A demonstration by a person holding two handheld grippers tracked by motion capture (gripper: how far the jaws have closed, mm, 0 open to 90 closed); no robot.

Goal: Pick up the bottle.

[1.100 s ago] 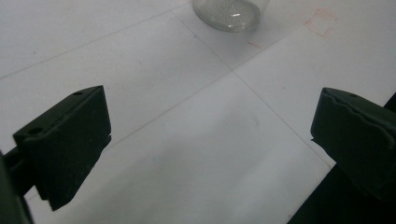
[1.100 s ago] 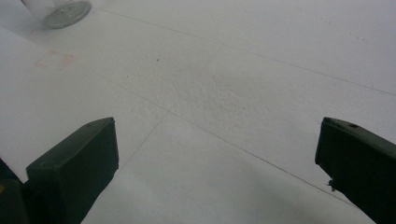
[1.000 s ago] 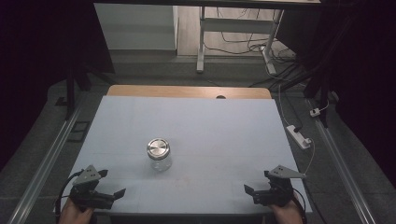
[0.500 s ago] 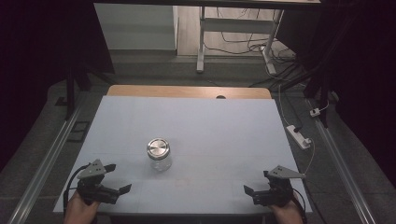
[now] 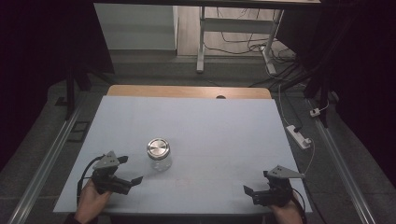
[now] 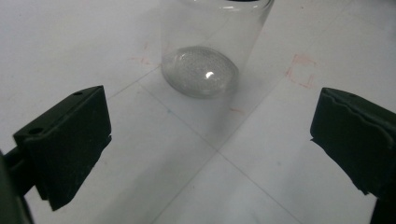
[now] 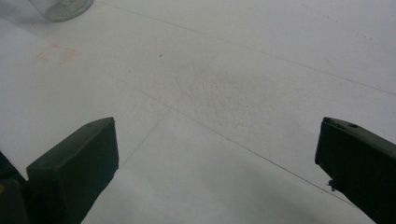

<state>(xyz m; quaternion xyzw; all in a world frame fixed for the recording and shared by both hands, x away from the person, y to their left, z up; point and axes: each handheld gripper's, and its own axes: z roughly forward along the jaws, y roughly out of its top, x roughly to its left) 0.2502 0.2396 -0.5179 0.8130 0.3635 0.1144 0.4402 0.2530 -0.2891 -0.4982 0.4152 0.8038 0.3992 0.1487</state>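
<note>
A clear glass jar (image 5: 159,155) with a silver metal lid stands upright on the white table (image 5: 224,126), left of centre. My left gripper (image 5: 130,171) is open just left of the jar and points at it, a short gap away. In the left gripper view the jar's glass base (image 6: 201,70) sits ahead, between the wide-apart jaws. My right gripper (image 5: 257,183) rests open near the front right edge, far from the jar, pointing left. The jar's base (image 7: 60,8) shows at the top left corner of the right gripper view.
A white power strip (image 5: 299,136) with a cable lies on the floor off the table's right edge. A wooden strip (image 5: 187,91) runs along the table's far edge. Faint red square marks (image 6: 300,71) lie on the surface beside the jar.
My left gripper has moved forward and to the right, closing in on the jar. The right gripper has stayed in place.
</note>
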